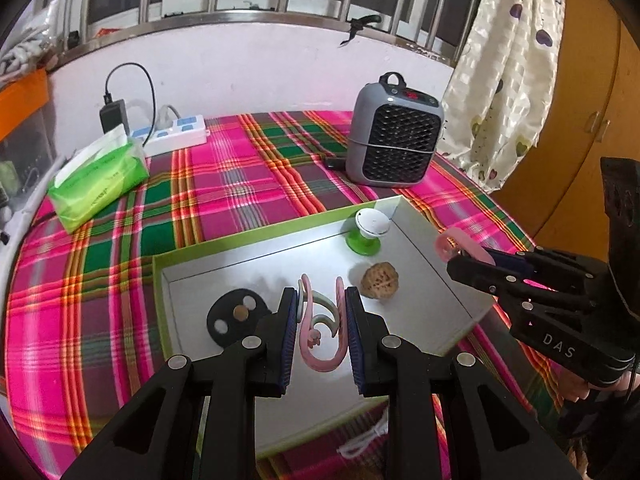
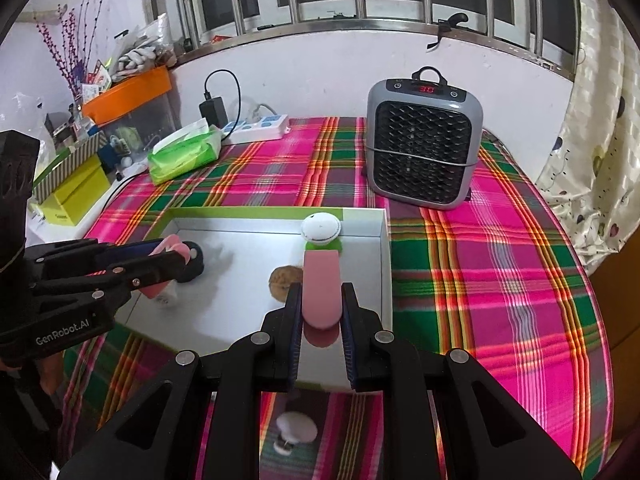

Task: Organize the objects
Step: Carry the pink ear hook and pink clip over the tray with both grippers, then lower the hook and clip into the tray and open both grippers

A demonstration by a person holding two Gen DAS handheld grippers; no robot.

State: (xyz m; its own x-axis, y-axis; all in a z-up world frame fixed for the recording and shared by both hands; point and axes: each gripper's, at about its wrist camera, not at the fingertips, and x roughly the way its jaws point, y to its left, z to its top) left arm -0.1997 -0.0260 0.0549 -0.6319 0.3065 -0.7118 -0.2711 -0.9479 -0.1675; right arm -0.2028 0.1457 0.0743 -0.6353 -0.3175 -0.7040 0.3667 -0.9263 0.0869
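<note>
- Both grippers hover over the open tray (image 1: pixel 256 236) on the plaid table (image 1: pixel 248 184), each carrying something pink.
- Left gripper (image 1: pixel 322 320) is clenched on a curly pink hook (image 1: pixel 320 332), pads pressing both its outer curves; it hangs upright over the tray's near edge, long axis running away from the camera.
- Right gripper (image 2: pixel 321 312) is clamped on a flat pink clip (image 2: pixel 321 288), long axis pointing straight ahead toward the tray's far right corner.
- In that corner: a white-topped green knob (image 2: pixel 321 232), with a walnut (image 2: pixel 285 278) just nearer.
- A black disc (image 1: pixel 236 314) lies by the tray's left wall, just left of the left gripper's fingers.
- My read: the next move is a drop into the tray. The bare floor between disc and walnut lies directly below and ahead of the left gripper, so that hand looks nearer to it.
- The right clip sits above the walnut's side, so it could land on it.
- A heater (image 2: pixel 424 140) stands beyond the tray, well clear.
</note>
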